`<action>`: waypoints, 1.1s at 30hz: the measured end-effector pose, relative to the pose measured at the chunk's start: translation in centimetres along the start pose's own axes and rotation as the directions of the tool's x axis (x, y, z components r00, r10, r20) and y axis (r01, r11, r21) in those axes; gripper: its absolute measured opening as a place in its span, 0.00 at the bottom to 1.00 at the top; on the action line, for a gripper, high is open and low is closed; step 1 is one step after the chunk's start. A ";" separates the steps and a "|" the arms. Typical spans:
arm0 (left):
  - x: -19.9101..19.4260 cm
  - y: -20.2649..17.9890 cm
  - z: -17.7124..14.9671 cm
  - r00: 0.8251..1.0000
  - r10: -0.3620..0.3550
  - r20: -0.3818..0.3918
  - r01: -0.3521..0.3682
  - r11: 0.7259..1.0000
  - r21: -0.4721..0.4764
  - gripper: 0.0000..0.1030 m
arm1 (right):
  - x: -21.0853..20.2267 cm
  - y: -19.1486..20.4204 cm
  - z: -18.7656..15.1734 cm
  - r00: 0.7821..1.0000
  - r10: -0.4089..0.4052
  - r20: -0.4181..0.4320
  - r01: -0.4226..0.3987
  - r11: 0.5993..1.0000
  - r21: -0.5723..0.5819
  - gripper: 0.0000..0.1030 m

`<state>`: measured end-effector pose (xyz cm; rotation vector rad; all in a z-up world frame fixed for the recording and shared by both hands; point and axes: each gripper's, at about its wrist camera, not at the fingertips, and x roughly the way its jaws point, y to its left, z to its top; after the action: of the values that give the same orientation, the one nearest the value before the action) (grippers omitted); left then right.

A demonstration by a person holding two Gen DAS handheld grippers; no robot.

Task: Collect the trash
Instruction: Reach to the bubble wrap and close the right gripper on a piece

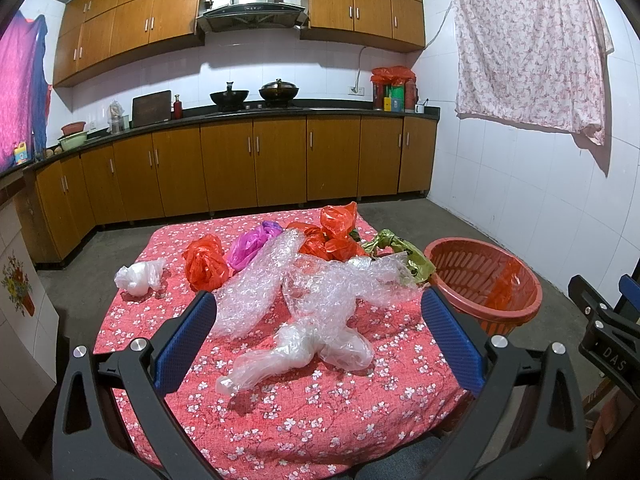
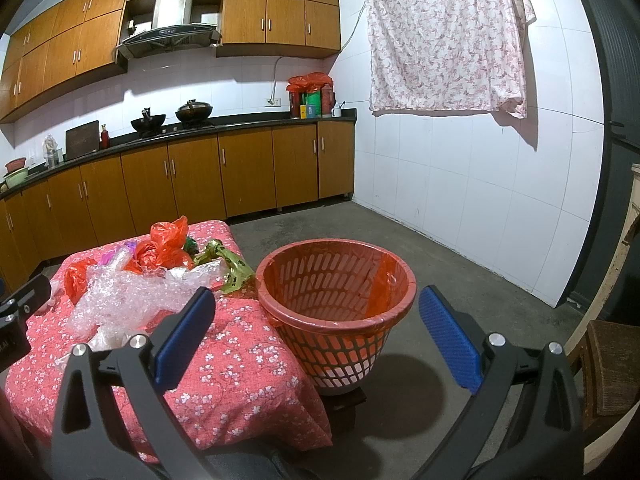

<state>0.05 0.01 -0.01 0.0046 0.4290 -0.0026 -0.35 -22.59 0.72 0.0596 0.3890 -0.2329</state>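
Plastic trash lies on a table under a red flowered cloth point(image 1: 304, 412): clear bubble wrap point(image 1: 320, 292), a clear bag point(image 1: 296, 354) nearest me, a white bag point(image 1: 138, 276), red bags point(image 1: 205, 262) point(image 1: 334, 234), a purple bag point(image 1: 250, 244) and a green-gold wrapper point(image 1: 404, 252). A red slatted basket point(image 2: 336, 304) with a red liner stands off the table's right edge. My left gripper point(image 1: 318, 312) hovers open over the clear bag, holding nothing. My right gripper point(image 2: 316, 310) is open in front of the basket, empty. The bubble wrap point(image 2: 132, 296) shows at left in the right wrist view.
Wooden kitchen cabinets point(image 1: 256, 168) and a dark counter with woks point(image 1: 256, 96) run along the back wall. A flowered sheet point(image 2: 444, 36) hangs on the white tiled wall. Bare concrete floor point(image 2: 460, 280) lies beyond the basket. A wooden stool point(image 2: 612, 368) sits at far right.
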 end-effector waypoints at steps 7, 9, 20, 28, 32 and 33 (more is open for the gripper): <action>0.0 0.5 -0.3 1.000 0.024 0.005 -0.024 1.000 -0.004 0.98 | 0.2 0.4 -0.1 1.000 0.009 -0.008 -0.009 1.000 -0.003 0.96; 0.6 1.2 -0.9 0.999 0.048 0.002 -0.048 0.999 -0.009 0.98 | 0.6 0.3 -0.2 1.000 0.019 -0.006 -0.019 1.000 -0.008 0.96; 2.7 7.9 -2.5 0.976 0.206 -0.066 -0.212 0.973 -0.088 0.98 | 4.1 4.0 0.5 0.980 0.187 -0.074 -0.187 0.982 0.007 0.96; 3.6 11.6 -3.1 0.960 0.261 -0.102 -0.273 0.955 -0.117 0.98 | 5.9 12.7 0.9 0.944 0.317 -0.085 -0.326 0.938 -0.122 0.96; 4.4 13.2 -3.6 0.951 0.290 -0.107 -0.300 0.949 -0.098 0.98 | 7.2 16.6 0.7 0.934 0.343 -0.104 -0.356 0.919 -0.169 0.96; 4.6 13.7 -3.7 0.948 0.298 -0.111 -0.309 0.946 -0.099 0.98 | 7.6 17.5 0.5 0.932 0.344 -0.113 -0.360 0.915 -0.181 0.96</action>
<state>2.77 13.69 -5.24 -0.0429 0.5196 0.3284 10.77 -7.27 -1.53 -0.0590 0.4712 0.1679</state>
